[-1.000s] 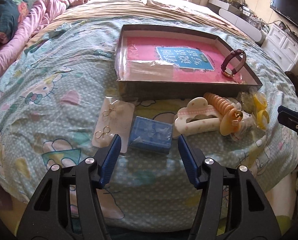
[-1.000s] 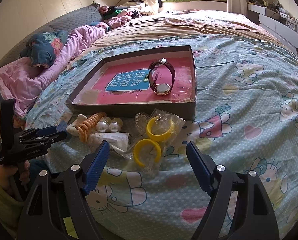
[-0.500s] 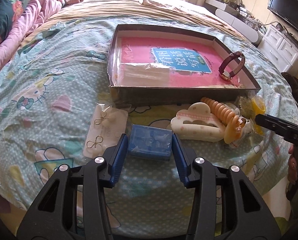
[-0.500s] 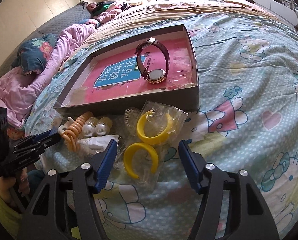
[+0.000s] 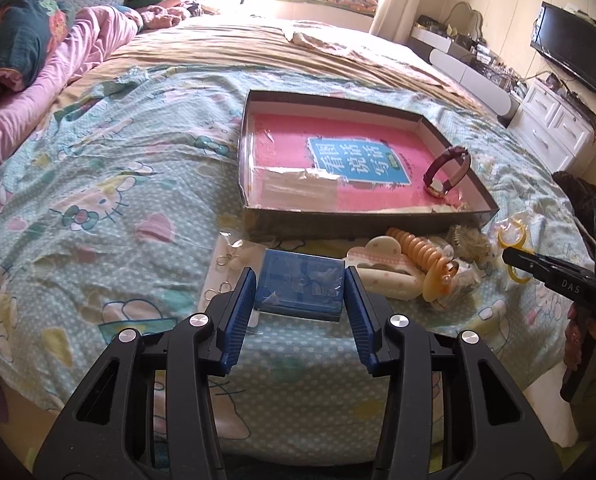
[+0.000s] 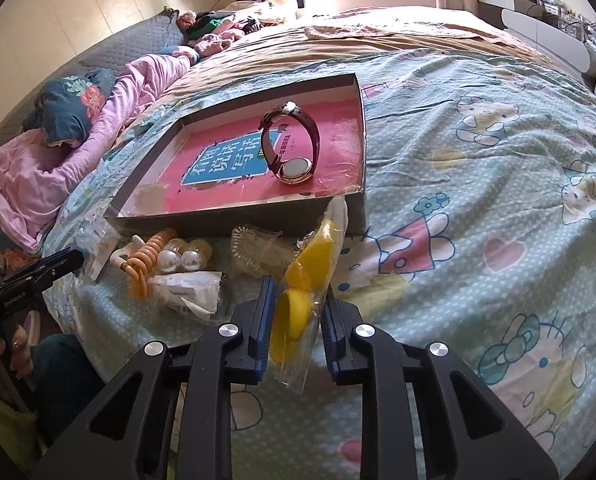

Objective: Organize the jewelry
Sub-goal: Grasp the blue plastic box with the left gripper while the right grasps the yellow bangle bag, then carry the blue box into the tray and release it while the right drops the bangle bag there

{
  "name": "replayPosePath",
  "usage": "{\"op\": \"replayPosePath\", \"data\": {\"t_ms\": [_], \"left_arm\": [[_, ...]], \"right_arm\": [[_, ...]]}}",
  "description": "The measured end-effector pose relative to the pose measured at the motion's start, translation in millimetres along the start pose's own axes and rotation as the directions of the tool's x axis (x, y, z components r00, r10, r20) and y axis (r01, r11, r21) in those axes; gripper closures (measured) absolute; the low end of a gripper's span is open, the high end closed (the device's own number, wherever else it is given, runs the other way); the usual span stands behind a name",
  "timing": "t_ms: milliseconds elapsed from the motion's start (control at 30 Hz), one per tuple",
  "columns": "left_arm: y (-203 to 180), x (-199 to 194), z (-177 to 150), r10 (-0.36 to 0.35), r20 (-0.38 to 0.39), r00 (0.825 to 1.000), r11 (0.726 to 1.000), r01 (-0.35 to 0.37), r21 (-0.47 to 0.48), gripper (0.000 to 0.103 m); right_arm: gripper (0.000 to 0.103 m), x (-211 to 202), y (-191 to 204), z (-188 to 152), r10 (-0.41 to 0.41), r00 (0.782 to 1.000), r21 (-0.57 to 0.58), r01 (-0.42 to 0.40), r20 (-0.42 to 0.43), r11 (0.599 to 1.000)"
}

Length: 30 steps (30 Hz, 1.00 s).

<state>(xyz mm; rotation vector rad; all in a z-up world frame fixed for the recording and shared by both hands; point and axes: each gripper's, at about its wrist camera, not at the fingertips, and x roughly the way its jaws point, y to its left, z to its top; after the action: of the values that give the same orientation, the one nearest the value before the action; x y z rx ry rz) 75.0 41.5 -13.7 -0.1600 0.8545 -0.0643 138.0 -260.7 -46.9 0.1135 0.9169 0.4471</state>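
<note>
**Both hands loaded, tray straight ahead**

The fingers of the left gripper (image 5: 300, 286) are clamped on the two short sides of a small blue box (image 5: 301, 285), and in the left wrist view the box looks raised a little off the bedspread (image 5: 98, 208). The right gripper (image 6: 296, 312) has just been closing, and its fingers now pinch a clear packet of yellow bangles (image 6: 298, 296), which stands on edge between them with its top corner leaning toward the tray.

The relation that counts is the same for both hands — the shallow cardboard tray (image 5: 362, 218) lies directly beyond each load, its near wall facing the grippers. The tray's long axis runs across the left view; the blue box sits off its near left part, the packet off its near right corner. In it, a wristwatch (image 6: 290, 148) stands on its edge at the right end, on a pink book cover.

Judging by this, each load must clear the near wall — the box probably into the open left half, the packet beside the watch without knocking it.

Between the two grippers, at the foot of the tray wall on the bed, wait a cream hair claw (image 5: 382, 268), an orange spiral hair tie (image 5: 422, 250), two pearl clips (image 6: 180, 258) and an earring card (image 5: 226, 272).
</note>
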Motion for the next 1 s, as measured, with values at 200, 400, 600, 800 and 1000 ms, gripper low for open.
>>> {"op": "replayPosePath", "data": {"t_ms": [200, 400, 600, 800, 1000], "left_arm": [[6, -16, 7, 0.007, 0.051, 0.999, 1.000, -0.006, -0.027, 0.067], [16, -25, 14, 0.016, 0.082, 0.996, 0.998, -0.011, -0.056, 0.067], [26, -33, 24, 0.031, 0.114, 0.993, 0.996, -0.021, -0.084, 0.067], [33, -34, 40, 0.042, 0.136, 0.990, 0.994, -0.028, -0.102, 0.067], [26, -27, 52, 0.037, 0.140, 0.989, 0.995, -0.024, -0.092, 0.067]], "right_arm": [[0.085, -18, 1, 7, 0.011, 0.999, -0.014, -0.011, 0.048, 1.000], [0.086, -26, 10, 19, 0.030, 0.996, -0.034, -0.027, 0.089, 0.999], [0.086, -26, 15, 31, 0.050, 0.992, -0.039, -0.046, 0.117, 0.998], [0.086, -24, 12, 43, 0.048, 0.988, -0.033, -0.043, 0.147, 0.999], [0.086, -21, 3, 53, 0.031, 0.985, -0.015, -0.029, 0.169, 0.999]]}}
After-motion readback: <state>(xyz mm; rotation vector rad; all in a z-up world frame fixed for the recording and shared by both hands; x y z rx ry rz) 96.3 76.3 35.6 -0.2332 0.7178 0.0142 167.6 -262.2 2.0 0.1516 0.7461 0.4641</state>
